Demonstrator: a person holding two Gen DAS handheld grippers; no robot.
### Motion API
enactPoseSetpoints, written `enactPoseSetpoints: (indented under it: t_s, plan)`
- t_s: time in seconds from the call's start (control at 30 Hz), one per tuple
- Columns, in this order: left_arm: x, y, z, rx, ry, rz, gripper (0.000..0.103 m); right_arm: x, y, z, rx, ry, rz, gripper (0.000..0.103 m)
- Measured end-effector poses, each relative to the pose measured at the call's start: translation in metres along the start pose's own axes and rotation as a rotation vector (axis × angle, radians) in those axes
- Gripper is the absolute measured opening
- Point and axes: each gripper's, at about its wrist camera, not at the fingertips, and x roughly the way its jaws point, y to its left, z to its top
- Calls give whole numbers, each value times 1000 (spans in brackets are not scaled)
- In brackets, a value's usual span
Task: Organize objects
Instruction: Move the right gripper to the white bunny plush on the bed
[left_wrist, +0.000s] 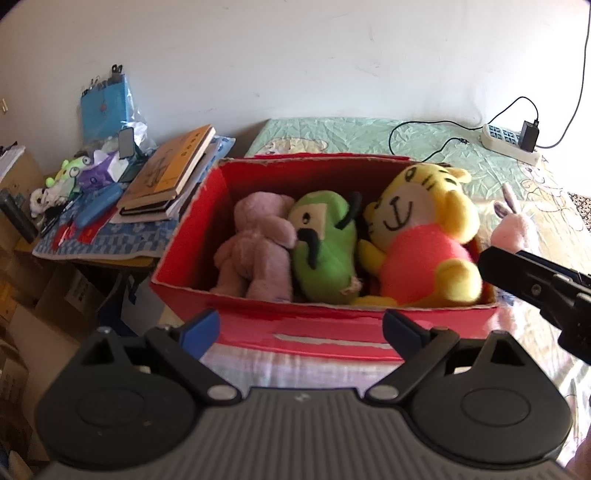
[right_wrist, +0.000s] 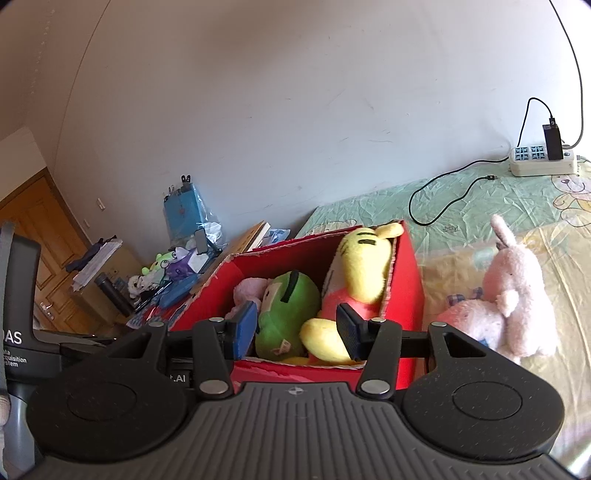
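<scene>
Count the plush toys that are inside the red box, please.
3, side by side in the red box: pink plush at left, green plush in the middle, yellow tiger at right. More may be hidden underneath.

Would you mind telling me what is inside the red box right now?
Three plush toys fill the red box: a pink bear, a green toy and a yellow tiger. They cover the box floor, so anything underneath cannot be seen.

Left gripper (left_wrist: 301, 330) level, jaws spread wide, nothing between the blue pads (left_wrist: 201, 328). Right gripper (right_wrist: 295, 334) also parted, narrower gap, empty, pads (right_wrist: 245, 328) facing each other. In the left view the right gripper's black body enters from the right edge.
</scene>
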Motion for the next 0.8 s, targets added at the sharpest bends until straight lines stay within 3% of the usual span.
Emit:
enactPoseSetpoints:
  t_s: [0.43, 0.8]
  plan:
    - [-14, -61, -7, 68, -39, -88, 95, -35, -57, 5, 48, -2, -24, 52]
    - [-26, -116, -16, 218, -119, -293, 92, -48, -110, -1, 131, 12, -120, 52]
